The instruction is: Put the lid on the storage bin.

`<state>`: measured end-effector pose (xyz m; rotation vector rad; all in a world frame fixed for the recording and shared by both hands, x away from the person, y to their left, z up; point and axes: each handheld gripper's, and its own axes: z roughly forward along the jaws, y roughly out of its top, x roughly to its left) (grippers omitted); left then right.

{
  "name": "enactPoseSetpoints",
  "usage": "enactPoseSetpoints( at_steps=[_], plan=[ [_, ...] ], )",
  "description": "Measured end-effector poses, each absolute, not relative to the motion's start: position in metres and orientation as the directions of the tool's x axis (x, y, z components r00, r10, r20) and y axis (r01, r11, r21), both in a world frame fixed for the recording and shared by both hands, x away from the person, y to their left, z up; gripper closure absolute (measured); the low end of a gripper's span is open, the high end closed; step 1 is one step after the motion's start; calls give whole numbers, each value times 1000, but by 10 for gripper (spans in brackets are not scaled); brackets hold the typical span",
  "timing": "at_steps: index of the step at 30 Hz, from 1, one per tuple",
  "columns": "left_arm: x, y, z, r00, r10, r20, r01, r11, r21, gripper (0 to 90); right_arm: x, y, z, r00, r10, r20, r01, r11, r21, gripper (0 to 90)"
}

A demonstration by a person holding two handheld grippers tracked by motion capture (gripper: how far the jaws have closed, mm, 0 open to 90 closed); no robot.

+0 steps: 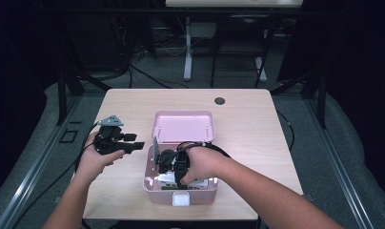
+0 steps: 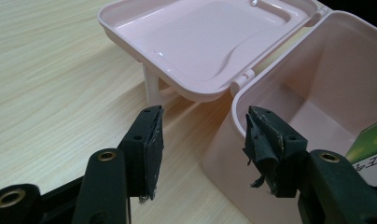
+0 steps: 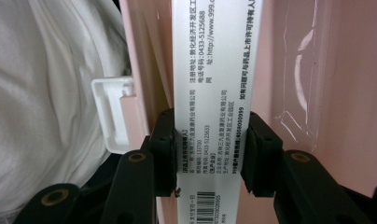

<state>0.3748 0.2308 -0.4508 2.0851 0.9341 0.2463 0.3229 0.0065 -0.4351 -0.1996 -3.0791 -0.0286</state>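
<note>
Now my right hand-held gripper [image 3: 210, 154] is clamped on a white printed cardboard medicine box [image 3: 214, 88], down inside the open pink plastic storage box [image 1: 181, 193]; my left hand-held gripper [image 2: 203, 135] gapes empty beside its left wall.

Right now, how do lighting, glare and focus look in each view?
High view: table lit, surroundings dark, soft throughout. Left gripper view: sharp, faint sheen on the pink lid. Right gripper view: print on the white carton readable, glare streaks on the pink box wall.
</note>
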Motion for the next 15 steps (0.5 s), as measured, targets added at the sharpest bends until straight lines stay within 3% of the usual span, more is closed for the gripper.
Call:
enactPoseSetpoints(
  at_steps=[15],
  plan=[
    [376,231,-451,711,687,-152,536,-389,749,463,327,4,-453,-985,146,90,149,989,25,613]
  ],
)
